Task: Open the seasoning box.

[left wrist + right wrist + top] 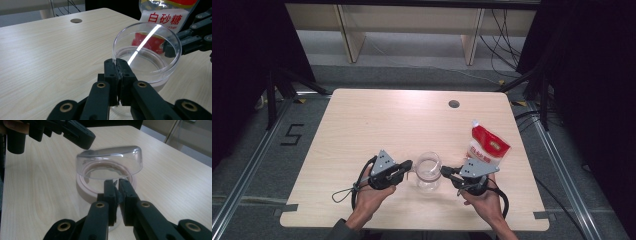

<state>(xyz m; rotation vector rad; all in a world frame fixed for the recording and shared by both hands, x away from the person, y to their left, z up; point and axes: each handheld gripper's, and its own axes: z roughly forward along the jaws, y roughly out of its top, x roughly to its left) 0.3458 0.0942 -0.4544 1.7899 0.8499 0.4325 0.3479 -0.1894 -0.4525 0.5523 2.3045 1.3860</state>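
A clear round jar (428, 172) stands open-topped on the wooden table (377, 120), near its front edge, between my two grippers. My left gripper (410, 164) is shut on the jar's near wall (140, 50), one jaw inside and one outside (116, 66). From the opposite side my right gripper (443, 171) pinches the jar's wall (110, 165), its jaws nearly together (116, 185). In the left gripper view the right gripper (170, 50) shows through the clear wall. A red and white sugar bag (488, 146) stands just behind the right gripper.
A round cable hole (454, 104) sits at the table's far right. A thin cable (344, 192) loops on the table left of my left hand. Black frame legs and dark curtains flank the table on both sides.
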